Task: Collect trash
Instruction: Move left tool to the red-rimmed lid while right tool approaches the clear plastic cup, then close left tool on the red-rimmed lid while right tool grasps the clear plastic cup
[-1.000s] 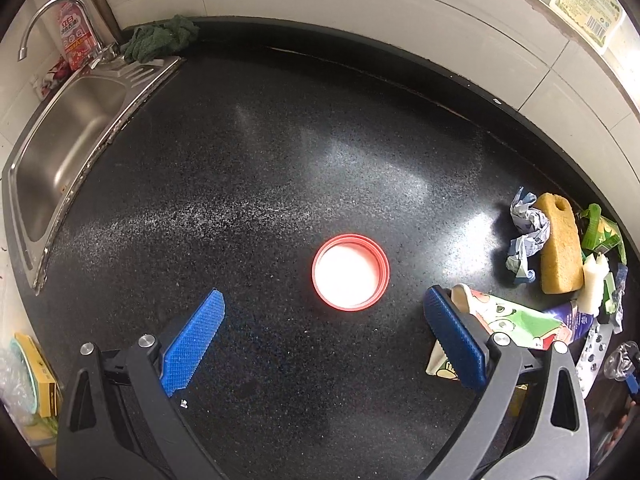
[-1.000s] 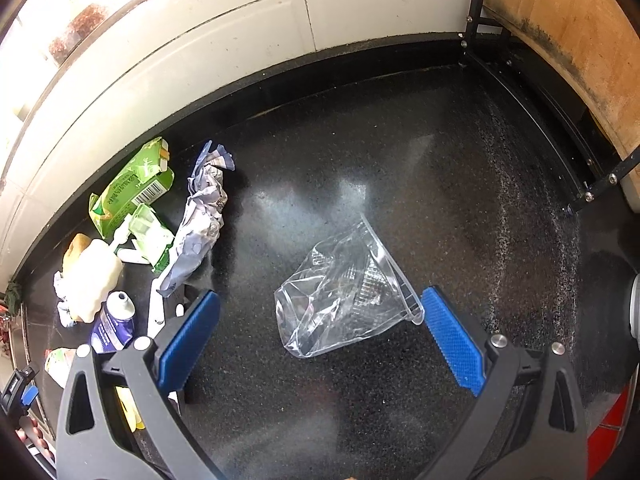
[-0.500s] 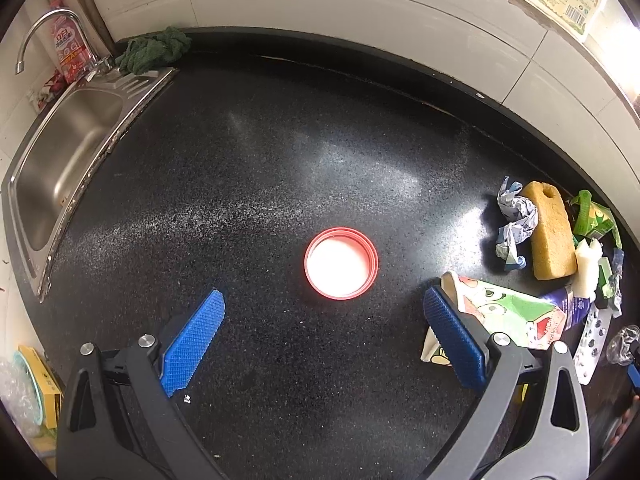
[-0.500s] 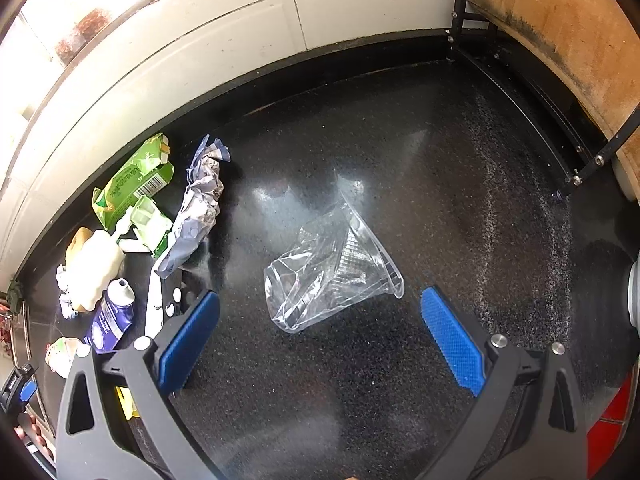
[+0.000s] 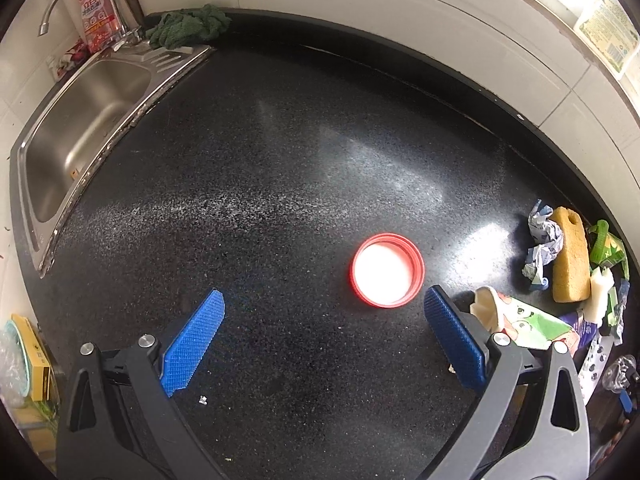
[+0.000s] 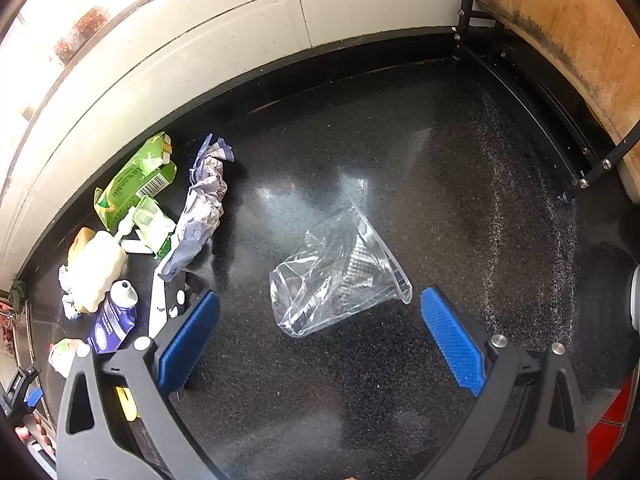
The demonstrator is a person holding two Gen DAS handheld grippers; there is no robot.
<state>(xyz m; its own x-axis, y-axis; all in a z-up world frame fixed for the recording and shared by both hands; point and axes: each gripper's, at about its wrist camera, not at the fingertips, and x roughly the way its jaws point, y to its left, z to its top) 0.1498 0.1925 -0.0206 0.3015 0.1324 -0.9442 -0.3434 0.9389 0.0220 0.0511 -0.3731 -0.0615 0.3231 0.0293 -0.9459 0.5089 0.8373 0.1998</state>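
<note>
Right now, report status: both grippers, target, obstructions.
Left gripper open, empty, red lid just ahead. Right gripper open, crushed clear cup lying between its fingers, ungripped. Nothing in the way.

In the left wrist view the red lid (image 5: 387,270) now sits toward two o'clock, close to the right blue finger, where a second ago it lay centred between the fingers. In the right wrist view the crushed clear cup (image 6: 340,276) is slightly nearer the fingers than a second ago.
</note>
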